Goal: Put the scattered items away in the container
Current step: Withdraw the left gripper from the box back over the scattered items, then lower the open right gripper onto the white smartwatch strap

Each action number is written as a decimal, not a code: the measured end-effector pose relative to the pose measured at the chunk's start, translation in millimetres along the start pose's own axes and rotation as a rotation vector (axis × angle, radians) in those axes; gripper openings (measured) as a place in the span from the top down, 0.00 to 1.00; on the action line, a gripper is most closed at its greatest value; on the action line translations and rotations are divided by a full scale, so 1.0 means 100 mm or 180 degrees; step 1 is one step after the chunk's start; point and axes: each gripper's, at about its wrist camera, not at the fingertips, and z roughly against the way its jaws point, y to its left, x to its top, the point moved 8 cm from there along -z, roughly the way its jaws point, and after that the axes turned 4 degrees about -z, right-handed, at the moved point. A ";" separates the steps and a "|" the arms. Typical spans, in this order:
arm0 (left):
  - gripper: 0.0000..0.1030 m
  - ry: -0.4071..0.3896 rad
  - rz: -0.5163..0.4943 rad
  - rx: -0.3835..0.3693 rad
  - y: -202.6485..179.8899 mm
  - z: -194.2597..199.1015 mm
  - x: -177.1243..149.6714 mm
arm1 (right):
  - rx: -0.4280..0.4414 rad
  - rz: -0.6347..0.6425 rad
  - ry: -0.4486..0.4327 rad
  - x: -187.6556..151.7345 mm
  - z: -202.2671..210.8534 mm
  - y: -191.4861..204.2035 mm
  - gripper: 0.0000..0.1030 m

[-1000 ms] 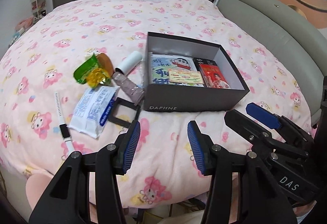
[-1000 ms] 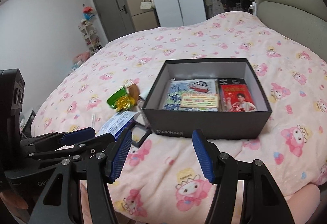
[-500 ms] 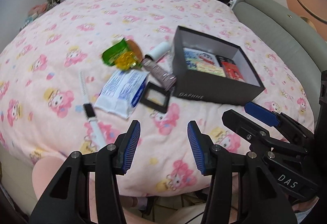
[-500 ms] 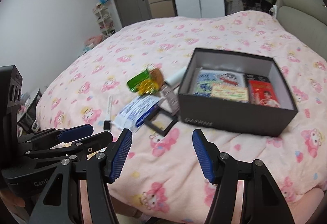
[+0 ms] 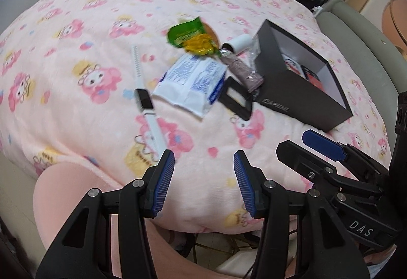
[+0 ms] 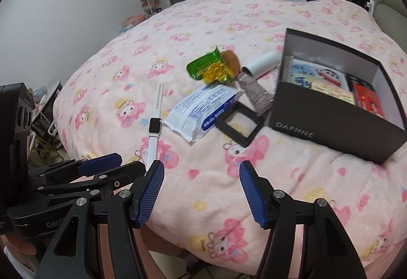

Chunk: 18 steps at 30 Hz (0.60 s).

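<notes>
Black card forms the container (image 6: 338,131), an open box marked DAPHNE that sits on the pink printed blanket (image 6: 203,24) and already holds a few flat printed packets. Scattered to its left lie a green snack packet (image 6: 203,65), a white tube (image 6: 262,64), a grey-mauve tube (image 6: 254,93) whose end lies against the box wall, a blue-and-white pouch (image 6: 203,108), a small black frame (image 6: 239,125) and a white smartwatch (image 6: 155,123). The frame overlaps the pouch's corner; the tubes and the snack packet crowd together behind them.

Your left gripper (image 5: 204,182) and right gripper (image 6: 201,192) both hover over the near blanket, jaws parted, nothing between the pads, neither touching any item. The left gripper appears beside the right in the right wrist view, so the two tools sit close together.

For the step in hand, judged to be the first pick-up, choose an item with free edges: the watch lies apart from the pile and offers a narrow strap to pinch. Come down with the pads straddling the strap, since the soft blanket may yield and bunch under a low approach.

Open blanket extends far to the left and behind the pile. The bed edge runs just below both grippers, and the box wall closes the right side, so lift items clear of its rim.
</notes>
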 end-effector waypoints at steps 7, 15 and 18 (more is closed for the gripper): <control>0.58 0.0113 0.0444 0.0105 0.40 -0.32 0.03 | 0.0107 0.0065 0.0255 -0.06 -0.46 0.15 0.43; 0.67 0.0265 0.0654 0.0067 0.52 -0.71 0.08 | 0.0144 0.0117 0.0442 -0.10 -0.78 0.18 0.44; 0.67 0.0321 0.0672 0.0093 0.53 -0.82 0.08 | 0.0122 0.0115 0.0477 -0.10 -0.82 0.17 0.44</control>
